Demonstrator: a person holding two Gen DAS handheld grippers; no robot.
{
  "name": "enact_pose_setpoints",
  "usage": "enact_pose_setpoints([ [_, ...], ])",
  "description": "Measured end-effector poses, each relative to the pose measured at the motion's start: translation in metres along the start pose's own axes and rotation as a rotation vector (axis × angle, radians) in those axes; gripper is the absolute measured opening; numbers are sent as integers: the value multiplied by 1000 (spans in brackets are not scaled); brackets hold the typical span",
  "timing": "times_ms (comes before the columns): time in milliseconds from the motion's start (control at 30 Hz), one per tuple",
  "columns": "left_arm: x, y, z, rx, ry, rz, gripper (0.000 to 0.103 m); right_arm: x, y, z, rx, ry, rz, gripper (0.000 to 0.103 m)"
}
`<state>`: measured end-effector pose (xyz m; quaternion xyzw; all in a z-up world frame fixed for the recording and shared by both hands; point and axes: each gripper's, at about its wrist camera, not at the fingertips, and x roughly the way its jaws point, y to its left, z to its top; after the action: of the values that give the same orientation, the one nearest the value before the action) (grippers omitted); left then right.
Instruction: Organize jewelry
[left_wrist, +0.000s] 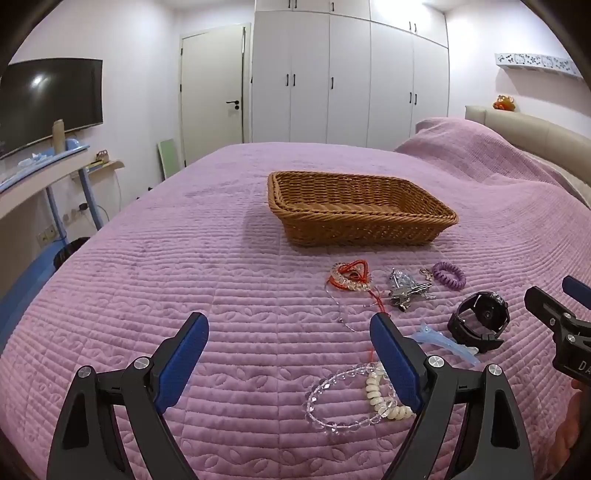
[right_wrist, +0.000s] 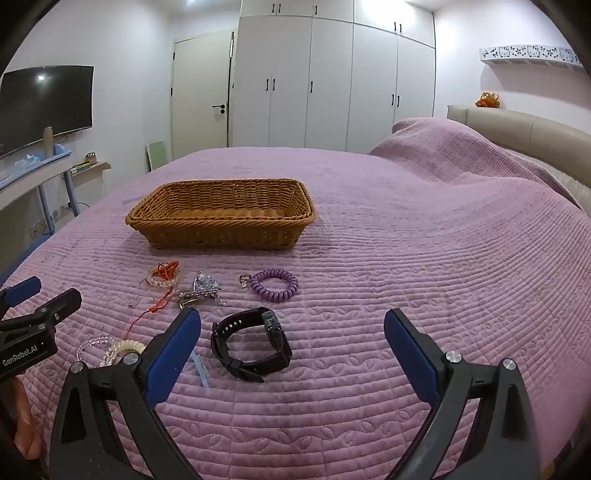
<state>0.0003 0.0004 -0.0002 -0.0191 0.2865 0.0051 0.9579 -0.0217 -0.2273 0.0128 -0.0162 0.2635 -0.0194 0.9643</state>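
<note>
An empty wicker basket stands on the purple bedspread. In front of it lie a red-cord bead bracelet, a silver key bunch, a purple coil band, a black watch, a blue hair clip and a clear bead bracelet with a cream coil. My left gripper is open and empty, just left of the clear bracelet. My right gripper is open and empty, above the watch.
A headboard and a raised pillow mound are at the right. A desk with a monitor stands left of the bed. White wardrobes and a door line the far wall.
</note>
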Motion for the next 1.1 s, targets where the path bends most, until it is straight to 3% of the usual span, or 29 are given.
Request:
enact_pose_setpoints([
  [1100,2,1,-3,1,-5,3,89,0,1,-2,-8,2,5,100],
])
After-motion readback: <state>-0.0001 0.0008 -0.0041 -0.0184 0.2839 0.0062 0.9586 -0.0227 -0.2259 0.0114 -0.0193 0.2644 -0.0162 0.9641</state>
